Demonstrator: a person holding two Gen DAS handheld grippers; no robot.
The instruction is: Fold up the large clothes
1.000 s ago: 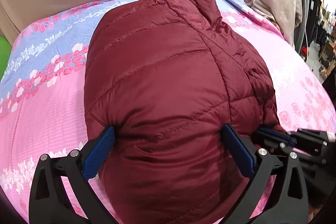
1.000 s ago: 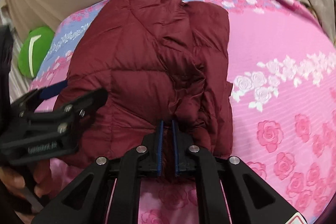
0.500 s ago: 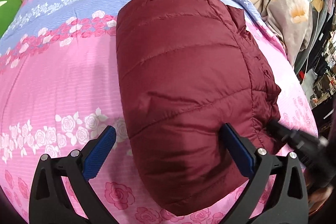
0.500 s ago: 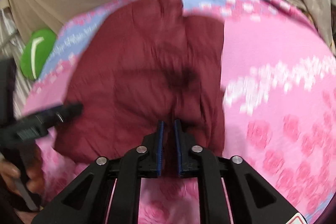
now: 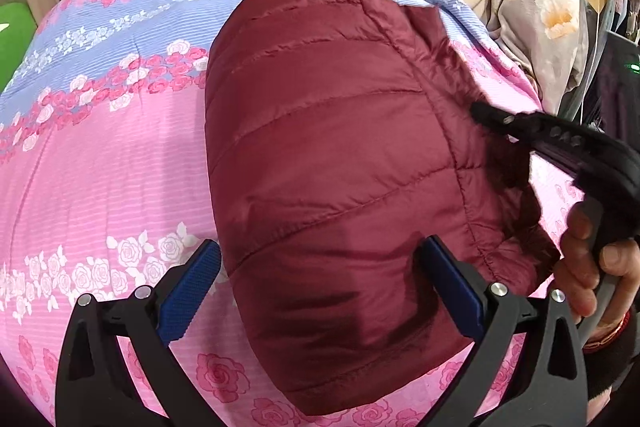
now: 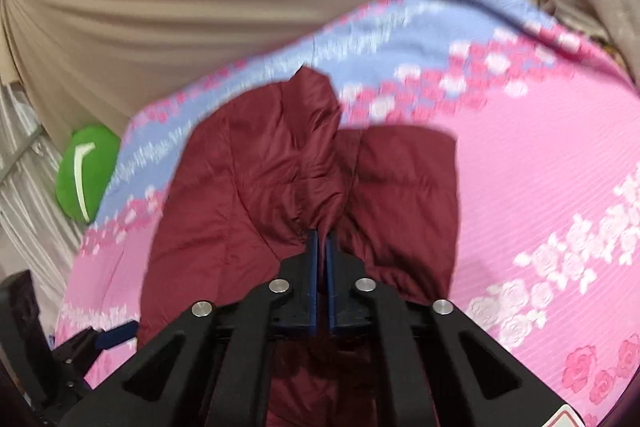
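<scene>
A dark red quilted puffer jacket (image 5: 332, 163) lies folded on a pink and blue floral bedsheet (image 5: 104, 163). My left gripper (image 5: 320, 287) is open, its blue pads either side of the jacket's near end, just above it. My right gripper (image 6: 321, 247) is shut on a fold of the jacket (image 6: 304, 163) and lifts that fold up from the rest. In the left wrist view the right gripper (image 5: 504, 123) comes in from the right, at the jacket's right edge, with the hand that holds it.
A beige curtain (image 6: 200, 7) hangs behind the bed. A green cushion (image 6: 86, 175) lies at the bed's left edge. A pale floral cloth (image 5: 532, 19) hangs at the right, with dark clutter beyond it.
My right gripper has pulled up and away with the jacket fold in it. The left gripper has stayed open and drawn back toward the jacket's near end, with more sheet showing on its left.
</scene>
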